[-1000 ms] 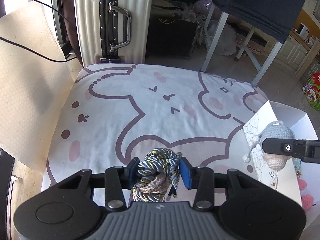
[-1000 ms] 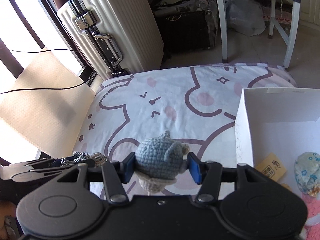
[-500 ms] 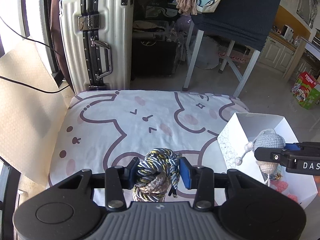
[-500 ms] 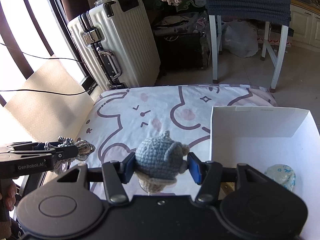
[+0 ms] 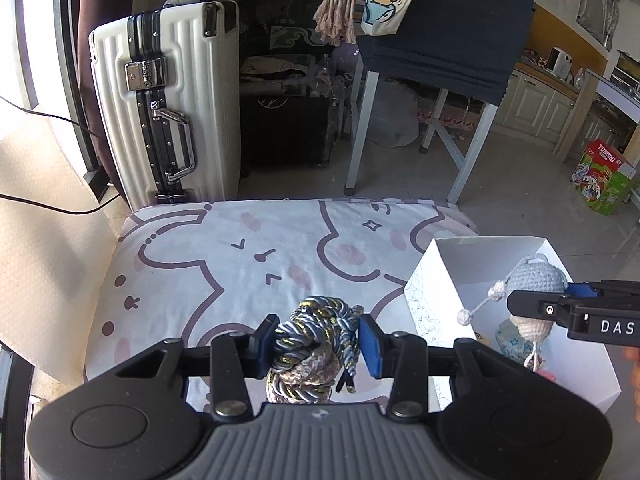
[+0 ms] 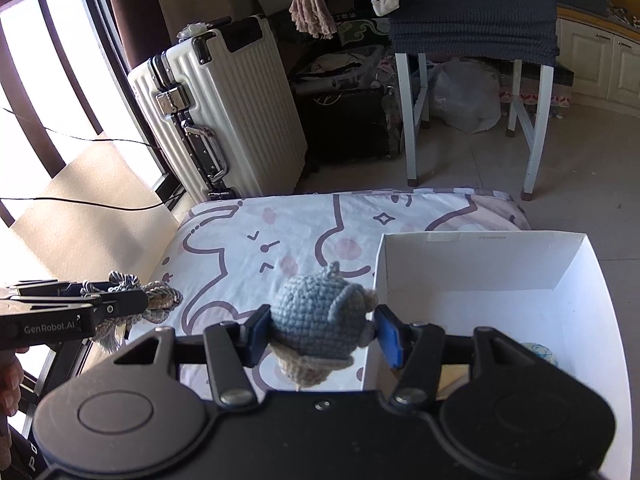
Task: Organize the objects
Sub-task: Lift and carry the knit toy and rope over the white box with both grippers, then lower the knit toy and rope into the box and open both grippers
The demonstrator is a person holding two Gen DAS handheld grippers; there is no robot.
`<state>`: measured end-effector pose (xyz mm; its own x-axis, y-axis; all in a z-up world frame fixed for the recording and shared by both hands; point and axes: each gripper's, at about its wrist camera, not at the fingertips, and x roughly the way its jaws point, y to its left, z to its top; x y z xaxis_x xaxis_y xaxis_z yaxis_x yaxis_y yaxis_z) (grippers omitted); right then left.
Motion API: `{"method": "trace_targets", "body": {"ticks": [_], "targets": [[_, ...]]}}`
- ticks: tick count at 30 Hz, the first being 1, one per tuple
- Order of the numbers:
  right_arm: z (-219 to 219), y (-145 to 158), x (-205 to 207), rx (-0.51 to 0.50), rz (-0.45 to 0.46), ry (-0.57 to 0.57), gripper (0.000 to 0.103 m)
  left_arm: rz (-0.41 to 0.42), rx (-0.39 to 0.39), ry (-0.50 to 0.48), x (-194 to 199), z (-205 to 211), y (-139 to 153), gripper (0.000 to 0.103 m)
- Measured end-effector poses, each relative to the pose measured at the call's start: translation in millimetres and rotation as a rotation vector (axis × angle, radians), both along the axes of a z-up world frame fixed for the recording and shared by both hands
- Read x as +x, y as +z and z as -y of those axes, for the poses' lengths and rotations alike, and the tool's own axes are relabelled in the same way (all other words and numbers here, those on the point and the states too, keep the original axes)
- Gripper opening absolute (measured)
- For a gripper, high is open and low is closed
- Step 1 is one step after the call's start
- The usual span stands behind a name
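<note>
My left gripper [image 5: 316,340] is shut on a knotted rope bundle [image 5: 312,344] of blue, gold and beige cord, held above the cartoon-print cushion [image 5: 240,264]. It also shows at the left of the right wrist view [image 6: 132,300]. My right gripper [image 6: 320,334] is shut on a blue and cream crochet toy [image 6: 316,320], held beside the left wall of the white box [image 6: 480,260]. In the left wrist view the toy [image 5: 536,280] hangs over the box [image 5: 432,292], its cord with a small ball dangling.
A white suitcase [image 5: 168,120] stands behind the cushion, beside a dark bag. A chair with white legs [image 5: 360,128] and dark cover is behind. The box holds a floral pouch [image 6: 540,354] and a pink item. A cable [image 5: 52,208] crosses the beige surface at the left.
Both grippers have risen and pulled back with their loads, so more of the room shows. The crochet toy now hangs over the white box's left part.
</note>
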<state>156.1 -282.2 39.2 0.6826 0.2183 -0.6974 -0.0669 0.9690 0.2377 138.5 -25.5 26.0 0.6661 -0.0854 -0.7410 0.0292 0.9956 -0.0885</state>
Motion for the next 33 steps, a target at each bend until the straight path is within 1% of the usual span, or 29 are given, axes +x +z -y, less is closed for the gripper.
{"method": "trace_targets", "body": {"ticks": [4, 9, 22, 26, 33], "targets": [[23.0, -0.3, 4.4, -0.004, -0.003, -0.032, 0.056, 0.008, -0.019, -0.029, 8.6, 18.1, -0.9, 0.043], [54.3, -3.0, 10.8, -0.014, -0.008, -0.088, 0.056, 0.008, -0.021, -0.064, 23.1, 45.4, -1.3, 0.043], [125.4, -19.8, 29.6, -0.03, -0.026, -0.205, 0.056, 0.016, -0.021, -0.19, 66.8, 133.5, -2.8, 0.043], [142.8, -30.9, 39.3, -0.037, -0.052, -0.229, 0.056, 0.008, -0.009, -0.227, 81.5, 158.1, -10.2, 0.043], [168.8, -56.9, 57.2, -0.06, -0.122, -0.268, 0.056, -0.045, 0.023, -0.278, 109.1, 193.1, -37.7, 0.043]]}}
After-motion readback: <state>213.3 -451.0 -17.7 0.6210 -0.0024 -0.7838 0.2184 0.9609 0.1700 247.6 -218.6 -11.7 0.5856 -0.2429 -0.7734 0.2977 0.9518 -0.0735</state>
